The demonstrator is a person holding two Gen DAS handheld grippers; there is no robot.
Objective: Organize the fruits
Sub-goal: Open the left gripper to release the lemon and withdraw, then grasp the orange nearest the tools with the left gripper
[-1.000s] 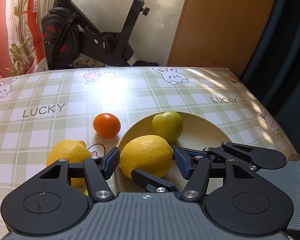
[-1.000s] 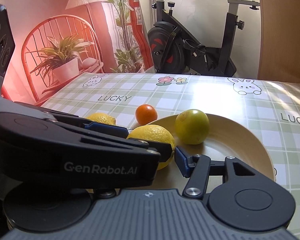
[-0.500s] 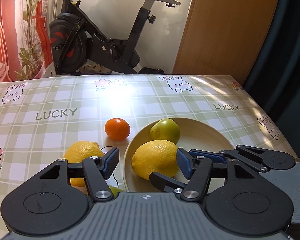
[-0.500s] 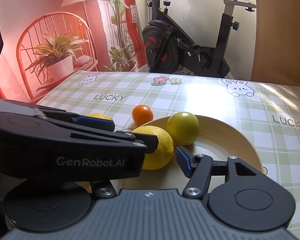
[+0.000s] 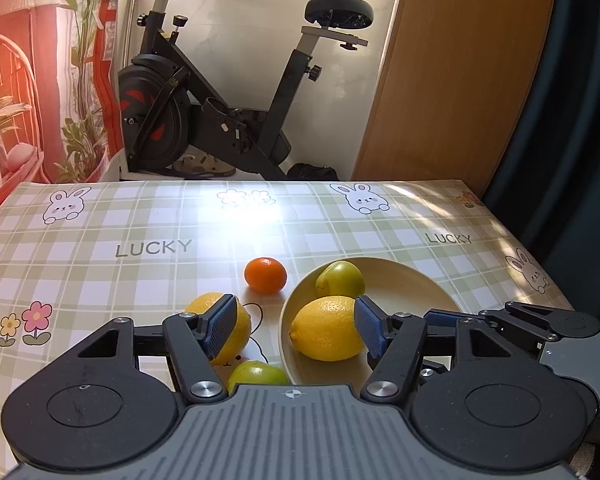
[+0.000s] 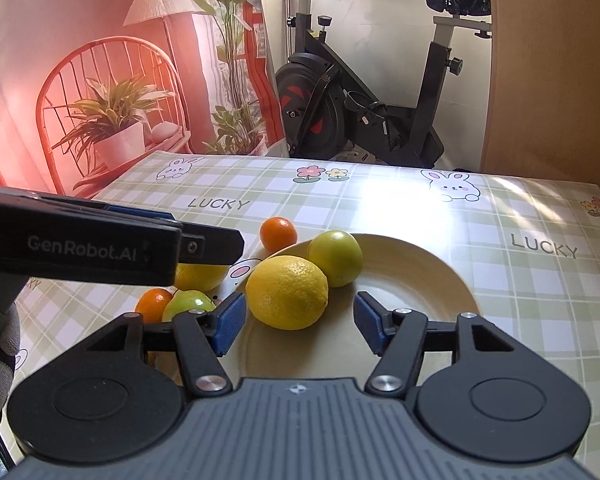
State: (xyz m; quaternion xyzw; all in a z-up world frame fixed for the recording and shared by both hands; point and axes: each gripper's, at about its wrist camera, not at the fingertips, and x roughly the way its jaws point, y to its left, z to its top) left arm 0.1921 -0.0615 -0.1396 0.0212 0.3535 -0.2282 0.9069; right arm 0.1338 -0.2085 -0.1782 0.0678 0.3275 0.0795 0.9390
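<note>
A cream plate (image 5: 412, 292) (image 6: 420, 280) holds a yellow lemon (image 5: 326, 328) (image 6: 287, 292) and a green fruit (image 5: 340, 279) (image 6: 335, 252). On the tablecloth left of the plate lie a second lemon (image 5: 242, 322) (image 6: 200, 276), an orange mandarin (image 5: 265, 275) (image 6: 278, 233), another green fruit (image 5: 258, 374) (image 6: 188, 305) and a second mandarin (image 6: 153, 304). My left gripper (image 5: 296, 330) (image 6: 204, 236) is open and empty, raised above the plate's left rim. My right gripper (image 6: 300, 322) (image 5: 500, 320) is open and empty, near the plate's front edge.
The table has a green plaid cloth (image 5: 140, 248) with bunnies and "LUCKY" print. An exercise bike (image 5: 220, 120) stands behind the far edge, a wooden panel (image 5: 460, 80) at the back right, and a red printed backdrop (image 6: 80, 80) on the left.
Both grippers have pulled back and risen from the plate. The left gripper no longer brackets the lemon, which stays on the plate. More fruits on the cloth have come into view.
</note>
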